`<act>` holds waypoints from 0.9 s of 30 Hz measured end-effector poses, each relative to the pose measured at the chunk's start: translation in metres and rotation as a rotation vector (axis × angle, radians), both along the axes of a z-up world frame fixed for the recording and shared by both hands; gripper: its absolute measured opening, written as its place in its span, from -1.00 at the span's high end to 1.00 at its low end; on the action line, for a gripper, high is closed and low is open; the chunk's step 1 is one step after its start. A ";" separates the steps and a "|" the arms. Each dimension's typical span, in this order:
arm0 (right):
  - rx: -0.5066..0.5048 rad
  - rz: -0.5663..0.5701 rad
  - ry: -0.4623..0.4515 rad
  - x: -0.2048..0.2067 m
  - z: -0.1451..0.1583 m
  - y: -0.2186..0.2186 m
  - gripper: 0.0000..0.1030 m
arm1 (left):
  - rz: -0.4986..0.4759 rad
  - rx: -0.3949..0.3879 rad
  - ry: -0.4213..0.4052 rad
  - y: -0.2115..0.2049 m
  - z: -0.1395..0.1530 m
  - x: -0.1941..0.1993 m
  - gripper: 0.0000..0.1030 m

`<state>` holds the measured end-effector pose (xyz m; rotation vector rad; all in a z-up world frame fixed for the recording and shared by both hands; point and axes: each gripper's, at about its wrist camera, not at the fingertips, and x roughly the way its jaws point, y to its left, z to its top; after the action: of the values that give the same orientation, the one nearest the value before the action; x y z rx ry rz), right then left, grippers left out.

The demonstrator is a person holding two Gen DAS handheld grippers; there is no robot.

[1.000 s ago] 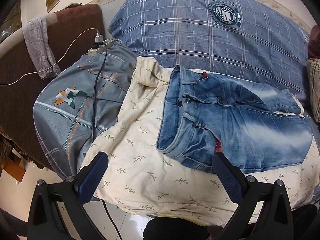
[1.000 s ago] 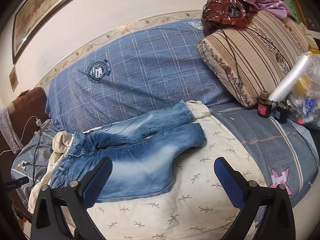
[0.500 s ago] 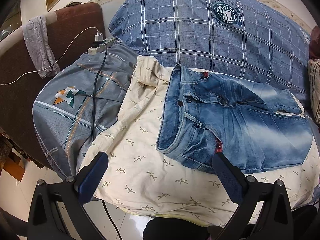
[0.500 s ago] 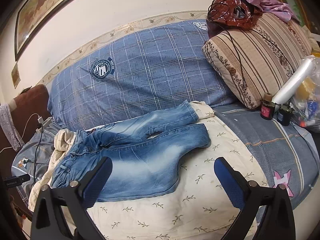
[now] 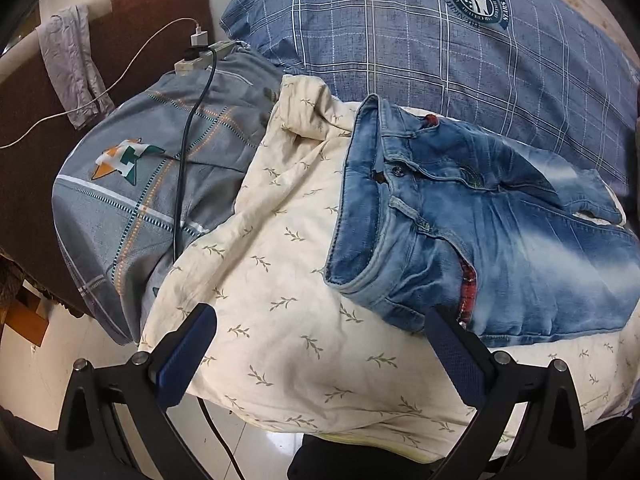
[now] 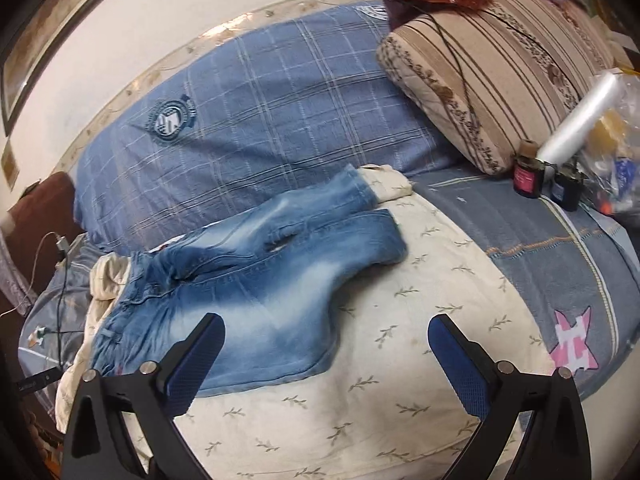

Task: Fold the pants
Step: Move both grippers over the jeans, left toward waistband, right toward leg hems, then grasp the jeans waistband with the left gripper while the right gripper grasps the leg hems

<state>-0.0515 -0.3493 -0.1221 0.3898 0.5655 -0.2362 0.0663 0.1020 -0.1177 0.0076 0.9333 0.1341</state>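
My left claw (image 5: 320,344) stands wide open and holds nothing, hanging over the cream sheet (image 5: 280,280) near the waistband of the jeans (image 5: 480,240). My right claw (image 6: 324,344) is likewise wide open and empty, above the sheet at the near edge of the jeans (image 6: 248,304). The jeans lie flat on the cream sheet, unfolded, waistband toward the power strip (image 5: 200,60), legs reaching toward the striped cushion (image 6: 500,92). The blue checked pillow (image 5: 420,40) lies behind them. Two small bottles (image 6: 528,172) stand beside the cushion.
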 end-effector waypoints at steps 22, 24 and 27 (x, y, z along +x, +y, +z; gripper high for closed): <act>-0.074 0.150 -0.005 0.041 0.001 0.058 -1.00 | -0.063 0.016 -0.024 -0.016 -0.005 0.020 -1.00; -0.045 0.150 0.014 0.045 -0.007 0.053 -1.00 | -0.058 0.007 0.011 -0.012 -0.018 0.029 -1.00; 0.032 0.146 0.047 0.052 -0.022 0.040 -1.00 | -0.058 -0.036 0.055 -0.004 -0.037 0.041 -1.00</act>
<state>0.0007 -0.3097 -0.1445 0.3730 0.6422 -0.0961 0.1076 0.0979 -0.1545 0.0050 0.9889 0.0632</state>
